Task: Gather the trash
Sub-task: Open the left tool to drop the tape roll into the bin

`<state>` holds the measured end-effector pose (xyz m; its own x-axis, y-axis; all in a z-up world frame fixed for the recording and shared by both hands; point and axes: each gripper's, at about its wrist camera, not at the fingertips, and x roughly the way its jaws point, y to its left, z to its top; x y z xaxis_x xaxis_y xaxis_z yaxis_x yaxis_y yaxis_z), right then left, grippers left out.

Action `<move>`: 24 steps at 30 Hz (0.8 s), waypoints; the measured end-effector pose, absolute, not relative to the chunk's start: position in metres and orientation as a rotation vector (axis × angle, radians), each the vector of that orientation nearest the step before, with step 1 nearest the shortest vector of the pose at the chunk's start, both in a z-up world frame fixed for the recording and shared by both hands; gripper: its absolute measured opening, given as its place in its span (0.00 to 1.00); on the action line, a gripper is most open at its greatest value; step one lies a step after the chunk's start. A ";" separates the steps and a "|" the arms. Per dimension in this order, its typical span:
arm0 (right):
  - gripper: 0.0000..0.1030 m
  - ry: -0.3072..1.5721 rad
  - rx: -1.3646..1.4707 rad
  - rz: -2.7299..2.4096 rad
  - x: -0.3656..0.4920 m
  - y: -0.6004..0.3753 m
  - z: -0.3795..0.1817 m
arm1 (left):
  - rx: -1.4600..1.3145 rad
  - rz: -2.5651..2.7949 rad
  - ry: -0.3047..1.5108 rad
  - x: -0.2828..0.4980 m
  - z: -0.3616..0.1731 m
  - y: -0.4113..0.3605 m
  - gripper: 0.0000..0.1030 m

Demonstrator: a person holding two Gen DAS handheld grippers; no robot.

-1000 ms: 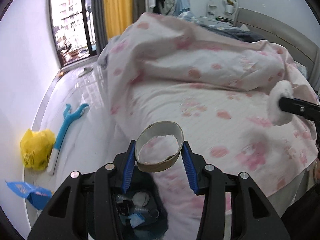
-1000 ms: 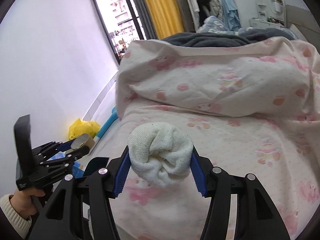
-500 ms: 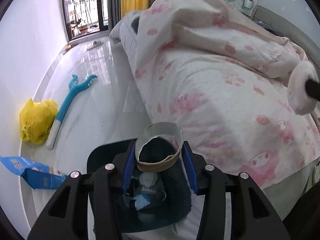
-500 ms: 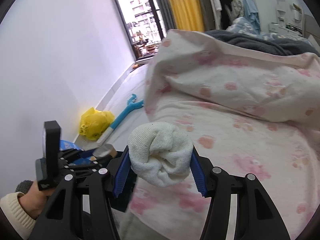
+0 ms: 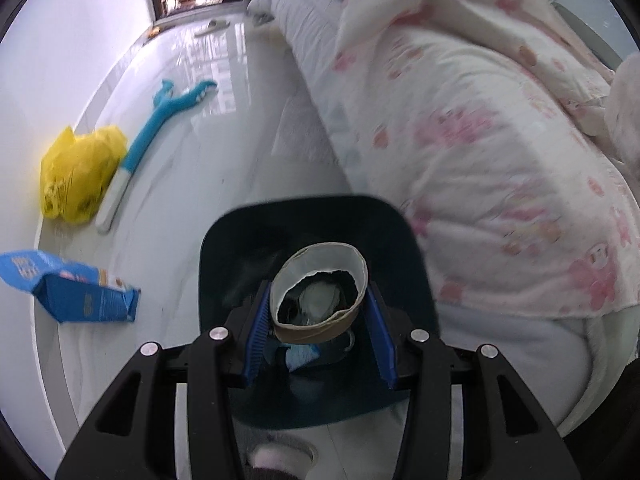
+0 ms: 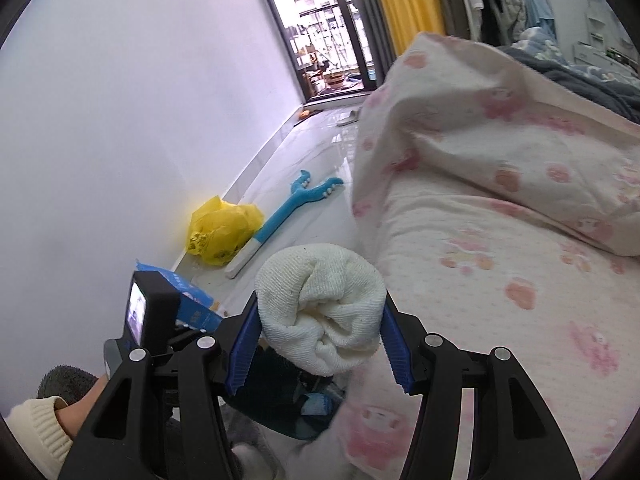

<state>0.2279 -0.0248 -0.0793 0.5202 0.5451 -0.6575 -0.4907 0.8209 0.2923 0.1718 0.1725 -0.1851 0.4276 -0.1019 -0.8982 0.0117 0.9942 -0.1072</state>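
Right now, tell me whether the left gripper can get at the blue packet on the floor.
Probably not yet. The left gripper is shut on the cardboard ring above the dark bin. The blue packet lies unobstructed on the floor to its left, so drop the ring first.

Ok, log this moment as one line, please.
left hand-held gripper: shut on brown cardboard tape ring, above dark blue trash bin | right hand-held gripper: shut on rolled white towel

Left wrist view: steeply downward, close above bin (image 5: 308, 216), bed (image 5: 480, 160) to the right. Right wrist view: more level, facing window (image 6: 328, 28). Shared: floor (image 5: 208, 152), yellow bag (image 5: 76, 176), blue box (image 5: 68, 288), bed edge.
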 end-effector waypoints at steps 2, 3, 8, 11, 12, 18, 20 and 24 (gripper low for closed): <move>0.56 0.824 0.064 0.629 0.229 -0.014 -0.083 | -0.098 -0.063 1.155 0.170 -0.192 0.179 0.48; 0.56 0.829 0.057 0.632 0.230 -0.007 -0.085 | -0.105 -0.061 1.170 0.168 -0.196 0.182 0.48; 0.56 0.852 0.049 0.654 0.235 0.016 -0.093 | -0.130 -0.057 1.231 0.165 -0.210 0.195 0.48; 0.56 0.867 0.043 0.663 0.238 0.027 -0.099 | -0.141 -0.058 1.260 0.162 -0.217 0.203 0.53; 0.56 0.873 0.041 0.666 0.240 0.031 -0.101 | -0.148 -0.058 1.270 0.160 -0.219 0.206 0.58; 0.56 0.915 0.018 0.674 0.243 0.059 -0.117 | -0.157 -0.048 1.259 0.151 -0.215 0.222 0.72; 0.56 0.931 0.010 0.672 0.244 0.065 -0.122 | -0.159 -0.039 1.238 0.148 -0.209 0.229 0.76; 0.56 0.979 -0.006 0.658 0.245 0.080 -0.137 | -0.162 -0.024 1.181 0.140 -0.195 0.241 0.82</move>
<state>0.2447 0.0802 -0.1367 0.3812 0.5127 -0.7693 -0.5180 0.8077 0.2816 0.1403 0.2411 -0.1945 0.3811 -0.1035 -0.9187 -0.0658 0.9882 -0.1386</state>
